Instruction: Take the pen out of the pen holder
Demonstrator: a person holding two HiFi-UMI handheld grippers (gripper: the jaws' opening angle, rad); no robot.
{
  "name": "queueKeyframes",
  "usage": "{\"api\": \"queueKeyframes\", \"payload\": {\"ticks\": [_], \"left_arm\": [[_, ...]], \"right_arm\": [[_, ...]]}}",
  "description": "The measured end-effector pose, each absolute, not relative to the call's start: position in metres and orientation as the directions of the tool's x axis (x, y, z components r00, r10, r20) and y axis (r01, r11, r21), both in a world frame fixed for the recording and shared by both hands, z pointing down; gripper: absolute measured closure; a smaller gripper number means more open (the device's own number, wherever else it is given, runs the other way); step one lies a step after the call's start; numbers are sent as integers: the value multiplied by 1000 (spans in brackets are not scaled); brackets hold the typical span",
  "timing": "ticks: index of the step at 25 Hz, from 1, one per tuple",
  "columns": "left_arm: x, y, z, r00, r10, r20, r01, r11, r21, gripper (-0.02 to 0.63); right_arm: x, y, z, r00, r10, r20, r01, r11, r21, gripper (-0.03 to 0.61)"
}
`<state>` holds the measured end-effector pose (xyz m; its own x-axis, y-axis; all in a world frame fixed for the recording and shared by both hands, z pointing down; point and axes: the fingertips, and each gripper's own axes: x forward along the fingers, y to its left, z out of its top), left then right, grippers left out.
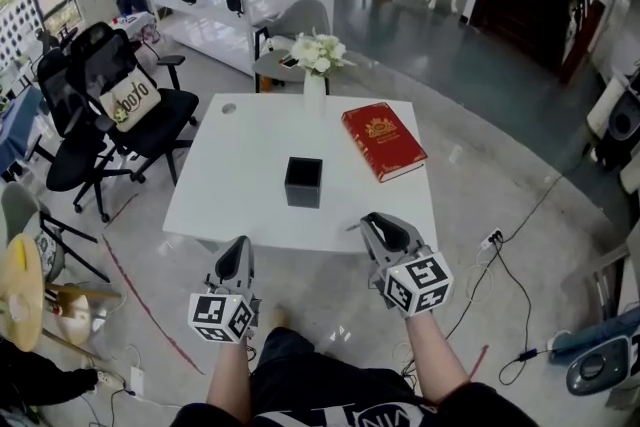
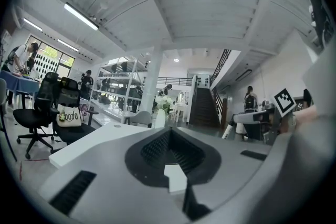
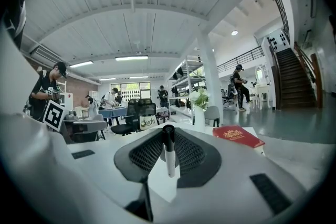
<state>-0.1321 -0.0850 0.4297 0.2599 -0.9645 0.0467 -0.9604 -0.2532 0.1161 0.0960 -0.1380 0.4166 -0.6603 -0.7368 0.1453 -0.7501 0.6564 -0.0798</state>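
One pen (image 3: 168,155) sits clamped in the right hand-held gripper (image 1: 378,227).

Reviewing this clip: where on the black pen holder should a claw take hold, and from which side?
Probably the near wall's top edge, from above: the pen holder stands upright on the table with its square top open, so one jaw can drop inside and the other stay outside.
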Motion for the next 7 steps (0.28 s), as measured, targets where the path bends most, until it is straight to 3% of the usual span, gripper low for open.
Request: {"api": "queueKeyframes", "payload": {"ticks": [7], "left_arm": [[-140, -91, 432, 256, -965, 52, -962, -248, 117, 609]], "right_arm": [[90, -144, 420, -659, -738, 148, -752, 654, -86, 499]]}}
